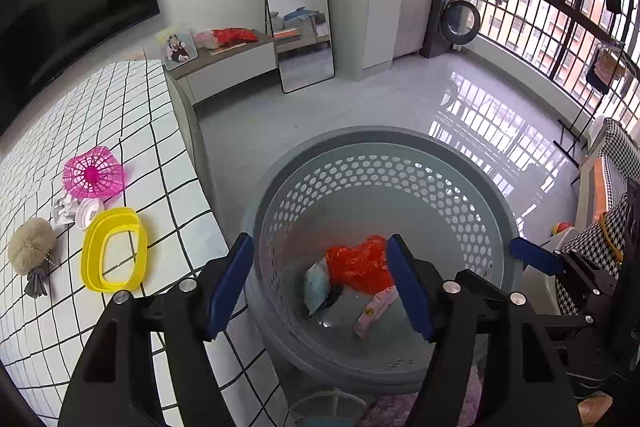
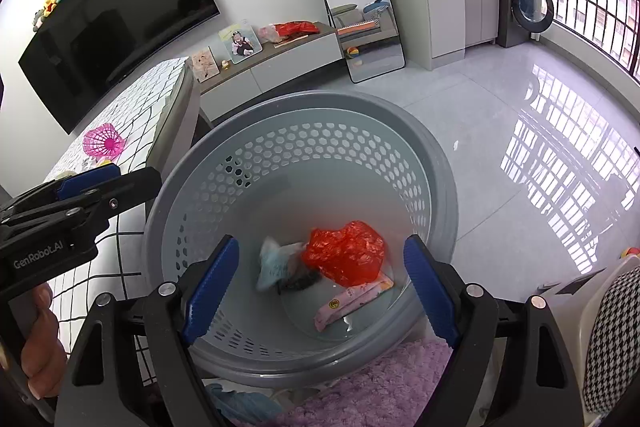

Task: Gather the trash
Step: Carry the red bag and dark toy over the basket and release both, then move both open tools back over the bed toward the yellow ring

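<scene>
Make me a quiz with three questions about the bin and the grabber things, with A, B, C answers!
1. Where is the red plastic bag?
A. on the checked table
B. inside the grey basket
C. on the floor by the mirror

2. What colour is the oval ring on the table?
A. yellow
B. green
C. black

3. How are the right gripper's fingers?
A. shut on the bag
B. shut on nothing
C. open and empty

Answers:
1 B, the bag lies at the bottom of the grey basket, beside a pale blue wad and a pink packet.
2 A, the ring is bright yellow, next to a pink mesh basket.
3 C, the blue pads stand wide apart above the basket with nothing between them; the left gripper is open too.
</scene>
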`<state>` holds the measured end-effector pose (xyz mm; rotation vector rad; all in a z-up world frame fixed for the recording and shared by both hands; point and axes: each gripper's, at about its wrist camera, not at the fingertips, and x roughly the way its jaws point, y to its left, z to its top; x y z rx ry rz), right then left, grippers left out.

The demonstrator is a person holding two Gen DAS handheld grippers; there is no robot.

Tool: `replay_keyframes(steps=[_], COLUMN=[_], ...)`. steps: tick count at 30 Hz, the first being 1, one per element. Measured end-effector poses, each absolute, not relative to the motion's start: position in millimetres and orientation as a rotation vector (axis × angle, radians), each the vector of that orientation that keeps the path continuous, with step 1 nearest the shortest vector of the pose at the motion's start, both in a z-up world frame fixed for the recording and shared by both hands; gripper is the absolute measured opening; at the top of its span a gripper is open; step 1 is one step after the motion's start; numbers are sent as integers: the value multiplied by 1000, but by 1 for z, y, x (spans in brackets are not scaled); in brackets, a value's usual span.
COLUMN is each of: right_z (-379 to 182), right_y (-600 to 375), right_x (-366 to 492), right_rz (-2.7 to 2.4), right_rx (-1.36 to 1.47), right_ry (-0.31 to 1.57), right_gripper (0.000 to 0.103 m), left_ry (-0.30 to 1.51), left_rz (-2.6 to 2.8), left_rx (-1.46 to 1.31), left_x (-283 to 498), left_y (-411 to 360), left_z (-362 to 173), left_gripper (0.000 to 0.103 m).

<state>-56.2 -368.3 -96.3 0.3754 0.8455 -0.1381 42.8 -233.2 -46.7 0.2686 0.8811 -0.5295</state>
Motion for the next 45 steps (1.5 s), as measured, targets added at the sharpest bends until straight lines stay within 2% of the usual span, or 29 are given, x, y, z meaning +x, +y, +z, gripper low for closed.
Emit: replay_keyframes(steps=[26,32,45], right_z=[-88,-82,-70], right_y=[-357,-353,-329], right_x=[-62,-66,-72], right_rz=[-158,-173,-153], right_rx=[373,362,324], right_ry=[824,810,775], right_gripper=[81,81,81], left_ry=[865,840,786], left_rz=[-486,-462,-385], left_rx=[245,240,216], left_x=[38,34,23], left_y=[-209,-200,-167], left_z=[-46,-41,-29], left_gripper=[75,79,81])
